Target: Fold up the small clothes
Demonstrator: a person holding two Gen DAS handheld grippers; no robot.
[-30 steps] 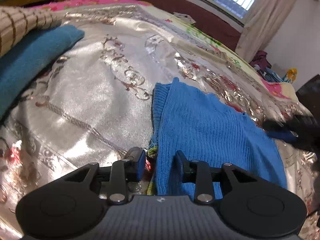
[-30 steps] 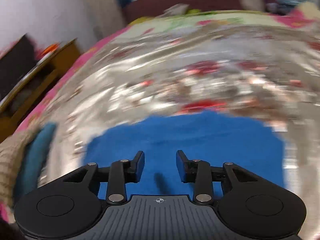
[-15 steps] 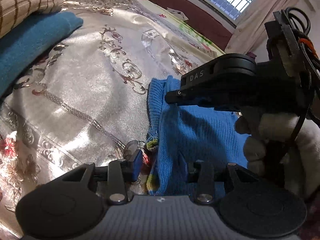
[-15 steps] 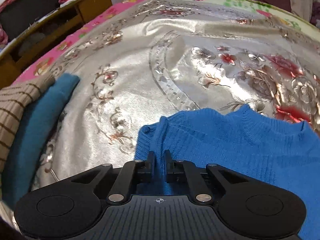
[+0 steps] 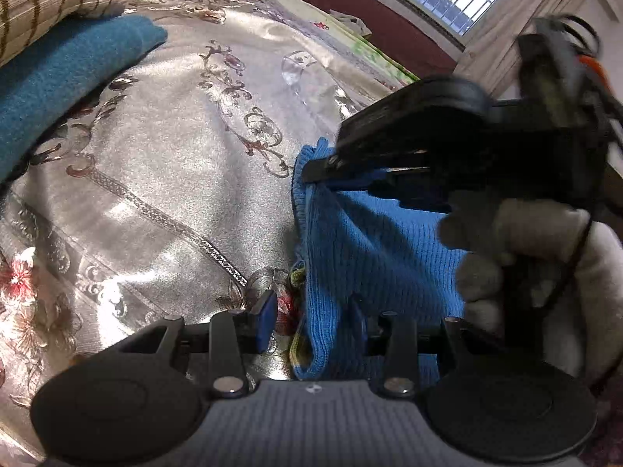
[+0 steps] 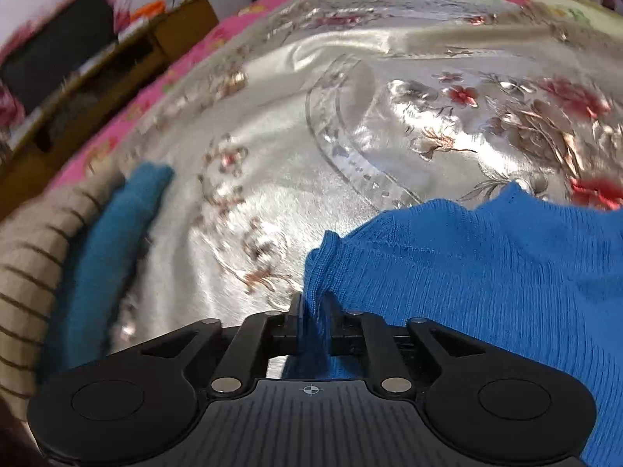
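Pinching a bunched corner of the blue knit sweater between its nearly closed jaws, my right gripper has the ribbed edge raised a little off the silver floral bedspread, which I judge is the grip needed to carry that side over in a fold. My left gripper sits lower along the same edge with its jaws apart, one finger on the bedspread side and the other over the knit, so the sweater's border runs between them unclamped; I read that as lining up a second hold so the edge travels evenly. The sweater itself lies spread on the bedspread, its bulk reaching away to my right. From the left wrist camera I can see the right gripper from outside, its tips on the fabric, and my gloved right hand behind it, which the right camera cannot show. The right wrist camera in turn shows a wooden cabinet past the bed's edge. Both views catch the teal garment and the beige checked knit stacked well apart from the sweater.
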